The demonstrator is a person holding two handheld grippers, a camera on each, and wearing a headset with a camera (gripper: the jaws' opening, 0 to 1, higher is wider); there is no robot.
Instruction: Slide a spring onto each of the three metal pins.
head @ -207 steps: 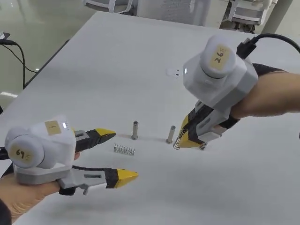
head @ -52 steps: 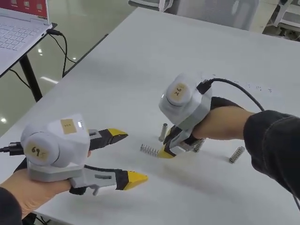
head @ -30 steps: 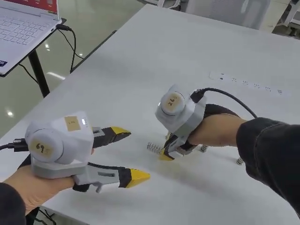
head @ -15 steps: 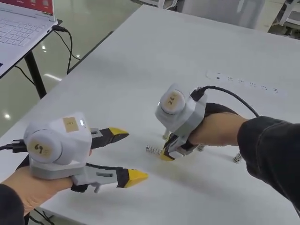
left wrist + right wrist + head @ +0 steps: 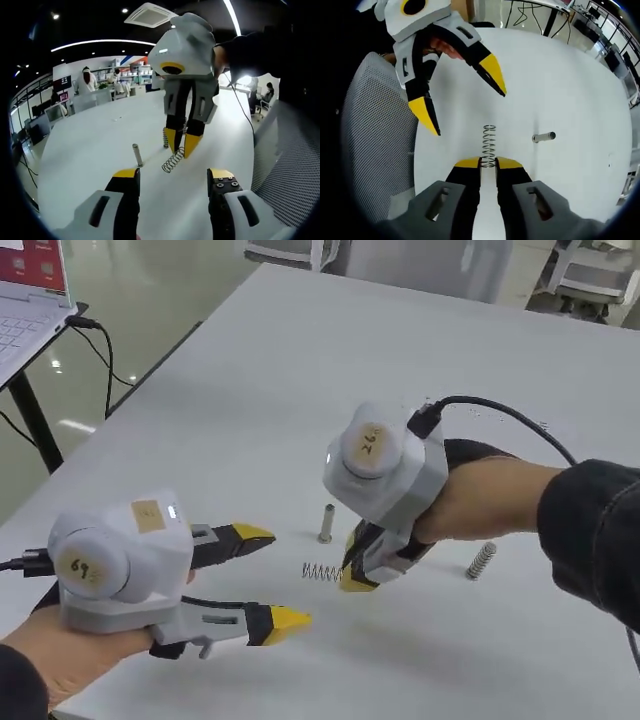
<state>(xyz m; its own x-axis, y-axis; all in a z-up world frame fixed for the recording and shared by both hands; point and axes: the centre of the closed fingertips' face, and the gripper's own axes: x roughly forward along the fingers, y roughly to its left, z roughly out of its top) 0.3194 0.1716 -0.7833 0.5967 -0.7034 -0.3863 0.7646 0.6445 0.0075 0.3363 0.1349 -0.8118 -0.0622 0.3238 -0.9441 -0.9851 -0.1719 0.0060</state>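
A loose spring [image 5: 318, 571] lies near the middle of the white table [image 5: 250, 390], and my right gripper [image 5: 352, 580] is shut on its right end. In the right gripper view the spring [image 5: 489, 141] sticks straight out from between the yellow fingertips [image 5: 470, 163]. A bare metal pin [image 5: 326, 523] stands just beyond the spring, also seen as the pin [image 5: 543, 136] and the pin [image 5: 136, 154]. A second spring [image 5: 481, 560] stands tilted to the right; whether it sits on a pin I cannot tell. My left gripper [image 5: 272, 576] hovers open at the near left, nothing between its jaws.
A laptop [image 5: 22, 295] sits on a stand beyond the table's left edge. A black cable [image 5: 500, 415] runs from the right gripper across the table. A mesh chair [image 5: 375, 125] is close behind the left gripper. People stand far back in the room.
Since 6.9 s ago the right gripper has moved left from the far pins to the loose spring and shut on it. Over the last second it holds still; the head camera shifted.
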